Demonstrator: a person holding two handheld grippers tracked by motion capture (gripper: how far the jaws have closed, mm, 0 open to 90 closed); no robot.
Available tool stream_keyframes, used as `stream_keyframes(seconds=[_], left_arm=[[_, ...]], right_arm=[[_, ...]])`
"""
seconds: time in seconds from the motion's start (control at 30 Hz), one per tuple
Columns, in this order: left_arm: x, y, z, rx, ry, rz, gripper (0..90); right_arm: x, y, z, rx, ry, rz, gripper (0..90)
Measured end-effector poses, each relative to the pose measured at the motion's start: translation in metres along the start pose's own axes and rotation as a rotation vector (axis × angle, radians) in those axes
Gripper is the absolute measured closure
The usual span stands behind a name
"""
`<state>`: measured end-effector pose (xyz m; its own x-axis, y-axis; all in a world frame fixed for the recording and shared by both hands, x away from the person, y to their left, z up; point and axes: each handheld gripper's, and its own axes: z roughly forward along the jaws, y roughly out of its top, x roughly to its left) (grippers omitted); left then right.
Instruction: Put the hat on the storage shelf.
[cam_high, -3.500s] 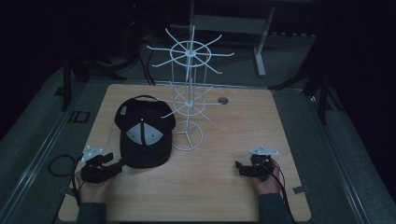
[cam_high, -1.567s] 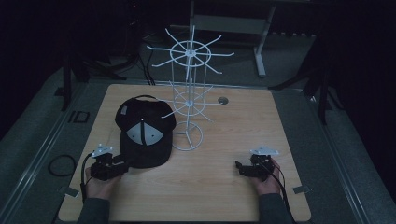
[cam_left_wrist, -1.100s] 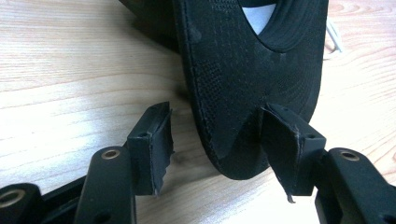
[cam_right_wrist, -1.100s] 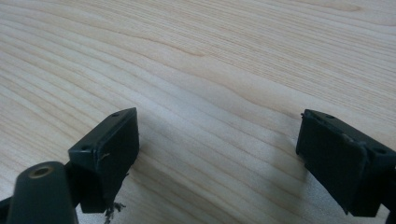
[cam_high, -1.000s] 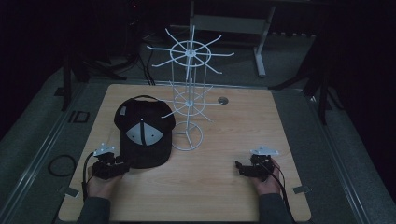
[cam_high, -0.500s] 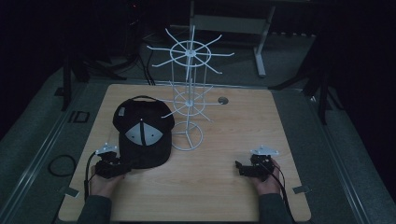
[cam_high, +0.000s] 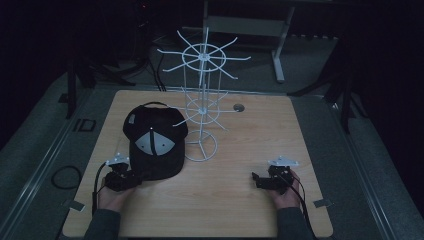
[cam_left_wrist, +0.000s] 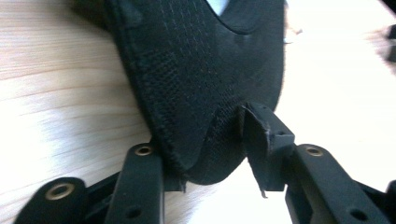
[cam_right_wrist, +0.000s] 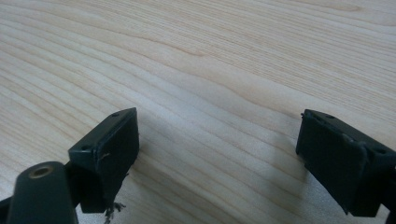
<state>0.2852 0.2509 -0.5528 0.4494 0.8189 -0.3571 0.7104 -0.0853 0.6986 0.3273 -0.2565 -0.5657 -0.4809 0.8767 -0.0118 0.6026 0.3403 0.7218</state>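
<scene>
Half the cap (cam_left_wrist: 205, 79) cropped, brim between the closing left hand-held gripper (cam_left_wrist: 210, 158) jaws, contact unclear.

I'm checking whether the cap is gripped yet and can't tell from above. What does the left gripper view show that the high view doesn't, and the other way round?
The left gripper view alone shows the woven brim edge sitting between the left gripper's two black jaws, which have just been closing; pad contact is unclear. The high view alone shows the white wire spinner rack, the right gripper resting apart, and the whole table layout. Both show the black fabric baseball cap and the light wooden table.
</scene>
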Motion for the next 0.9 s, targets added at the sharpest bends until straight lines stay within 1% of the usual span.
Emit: stream_keyframes(seconds=[0.1, 0.17, 0.27, 0.3, 0.33, 0.4, 0.43, 0.53, 0.63, 0.67, 0.7, 0.73, 0.77, 0.83, 0.87, 0.9], left_arm=[[-0.002, 0.0, 0.001, 0.001, -0.037, 0.002, 66.7], [-0.002, 0.0, 0.001, 0.002, -0.043, 0.002, 68.0], [-0.002, 0.001, 0.001, -0.003, -0.074, -0.007, 70.5], [-0.002, 0.001, 0.001, -0.003, -0.074, -0.007, 71.8], [-0.002, 0.001, 0.0, -0.009, -0.09, -0.009, 72.7], [-0.003, 0.001, -0.001, -0.015, -0.107, -0.013, 74.2], [-0.003, 0.001, -0.001, -0.015, -0.107, -0.013, 75.2], [-0.005, 0.002, -0.002, -0.032, -0.143, -0.025, 78.1], [-0.006, 0.002, -0.003, -0.038, -0.148, -0.032, 79.8], [-0.006, 0.002, -0.004, -0.047, -0.154, -0.049, 80.3], [-0.006, 0.002, -0.004, -0.047, -0.154, -0.049, 80.8], [-0.005, 0.002, -0.005, -0.056, -0.16, -0.071, 81.3], [-0.004, 0.001, -0.006, -0.062, -0.162, -0.082, 81.9], [-0.003, 0.001, -0.007, -0.067, -0.161, -0.089, 83.2], [-0.002, 0.001, -0.009, -0.08, -0.155, -0.104, 84.2], [-0.002, 0.001, -0.01, -0.088, -0.151, -0.107, 85.1]], right_arm=[[0.0, 0.0, 0.0, 0.0, 0.0, 0.0, 12.9], [0.0, 0.0, 0.0, 0.0, 0.0, 0.0, 12.9], [0.0, 0.0, 0.0, 0.0, 0.0, 0.0, 12.9], [0.0, 0.0, 0.0, 0.0, 0.0, -0.001, 12.9], [0.0, 0.0, 0.0, 0.0, 0.0, 0.0, 12.9], [0.0, 0.0, 0.0, 0.0, 0.0, 0.0, 12.9], [0.0, 0.0, 0.0, 0.0, 0.0, 0.0, 12.9], [0.0, 0.0, 0.0, 0.0, 0.0, 0.0, 12.9], [0.0, 0.0, 0.0, 0.001, 0.0, 0.001, 12.9], [0.0, 0.0, 0.0, 0.001, 0.0, 0.002, 12.9], [0.0, 0.0, 0.0, 0.001, 0.0, 0.002, 12.9], [0.0, 0.0, 0.0, 0.001, 0.0, 0.001, 12.9], [0.0, 0.0, 0.0, 0.001, 0.0, 0.001, 12.9], [0.0, 0.0, 0.0, 0.001, 0.0, 0.002, 12.9], [0.0, 0.0, 0.0, 0.001, 0.0, 0.002, 12.9], [0.0, 0.0, 0.0, 0.001, 0.0, 0.002, 12.9]])
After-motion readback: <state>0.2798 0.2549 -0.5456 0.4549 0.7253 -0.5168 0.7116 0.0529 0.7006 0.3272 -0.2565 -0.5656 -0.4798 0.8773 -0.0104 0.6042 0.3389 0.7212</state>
